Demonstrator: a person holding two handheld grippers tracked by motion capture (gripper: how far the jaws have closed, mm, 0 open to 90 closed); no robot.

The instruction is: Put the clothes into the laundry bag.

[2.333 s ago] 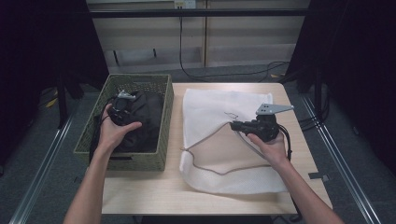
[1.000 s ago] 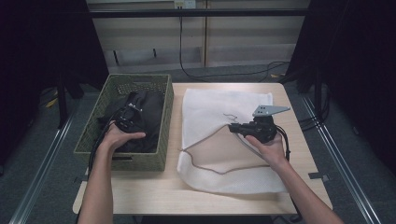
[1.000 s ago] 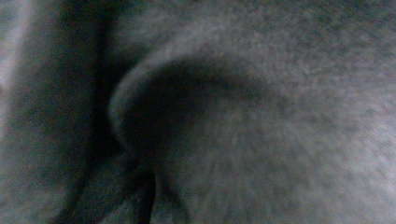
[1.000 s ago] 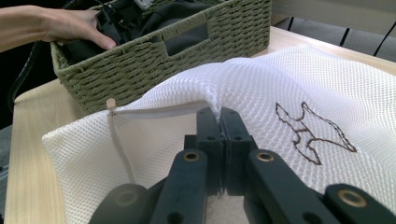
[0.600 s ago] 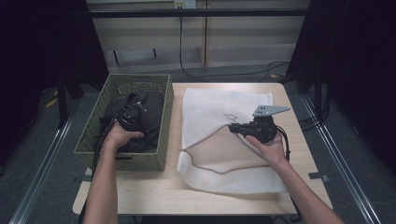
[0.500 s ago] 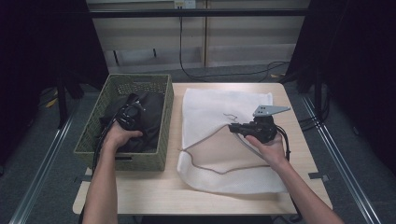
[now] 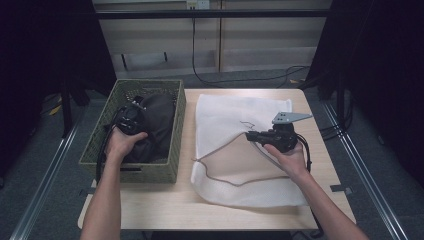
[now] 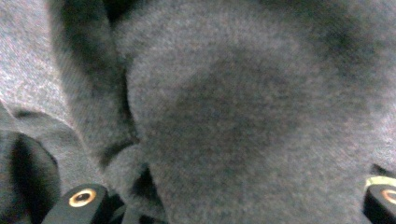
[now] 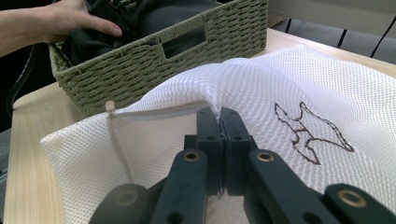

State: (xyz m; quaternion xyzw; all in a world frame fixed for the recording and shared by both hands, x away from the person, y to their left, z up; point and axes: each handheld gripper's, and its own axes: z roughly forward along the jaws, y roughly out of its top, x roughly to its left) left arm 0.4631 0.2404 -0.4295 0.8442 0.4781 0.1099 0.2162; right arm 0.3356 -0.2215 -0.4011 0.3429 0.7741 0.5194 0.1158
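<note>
Lifted slightly within the basket, the left gripper point(image 7: 131, 116) has just been closing its jaws on the dark garment point(image 7: 155, 125).

That dark garment lies bunched in the woven basket point(image 7: 176, 131) at the table's point(image 7: 160, 202) left edge; in the left gripper view its fuzzy cloth point(image 8: 243, 121) bulges between the two black jaws, which pinch a fold so it can likely be pulled out. Beside the basket, the white mesh laundry bag point(image 7: 235, 117) covers the table's middle and right. The right gripper point(image 9: 219, 122), jaws together, clamps the bag's zippered rim and holds it raised, seemingly to keep the mouth open. Between garment and bag stands the basket's right wall, which the cloth must clear.
</note>
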